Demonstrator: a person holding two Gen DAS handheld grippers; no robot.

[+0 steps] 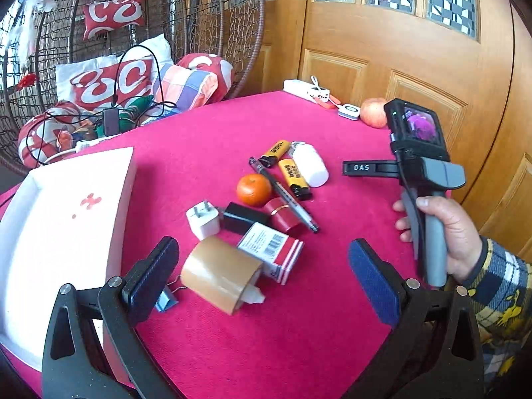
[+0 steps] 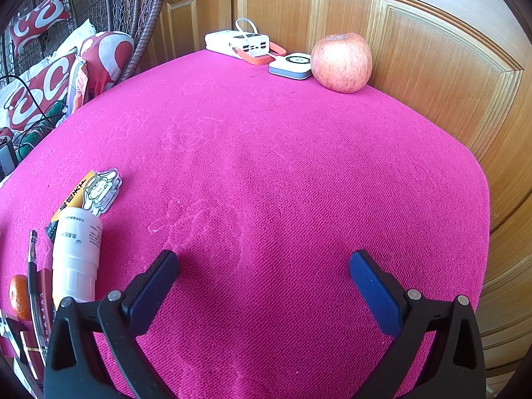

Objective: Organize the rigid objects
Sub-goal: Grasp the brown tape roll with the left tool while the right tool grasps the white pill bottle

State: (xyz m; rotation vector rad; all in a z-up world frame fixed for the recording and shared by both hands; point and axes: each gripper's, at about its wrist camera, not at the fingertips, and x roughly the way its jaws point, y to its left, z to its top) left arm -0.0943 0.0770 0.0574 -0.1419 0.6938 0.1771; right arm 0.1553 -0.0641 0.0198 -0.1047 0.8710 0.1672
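A cluster of small items lies mid-table in the left wrist view: a brown tape roll (image 1: pixel 219 272), a red-and-white carton (image 1: pixel 276 252), a white plug (image 1: pixel 202 219), a black block (image 1: pixel 241 217), a red tube (image 1: pixel 282 216), a pen (image 1: pixel 282 193), a tangerine (image 1: pixel 254 189), two yellow lighters (image 1: pixel 294 179) and a white bottle (image 1: pixel 311 164). My left gripper (image 1: pixel 266 276) stands open just before the tape roll. An open white box (image 1: pixel 60 229) sits left. My right gripper (image 2: pixel 264 282) is open over bare cloth, with the white bottle (image 2: pixel 78 252) at its left.
The pink-clothed table (image 2: pixel 282 173) backs onto a wooden door (image 2: pixel 432 66). An apple (image 2: pixel 341 62), a small white device (image 2: pixel 292 65) and a power bank (image 2: pixel 237 44) sit at the far edge. A wicker chair with cushions (image 1: pixel 116 79) stands left. A blue clip (image 1: pixel 166 301) lies by my left finger.
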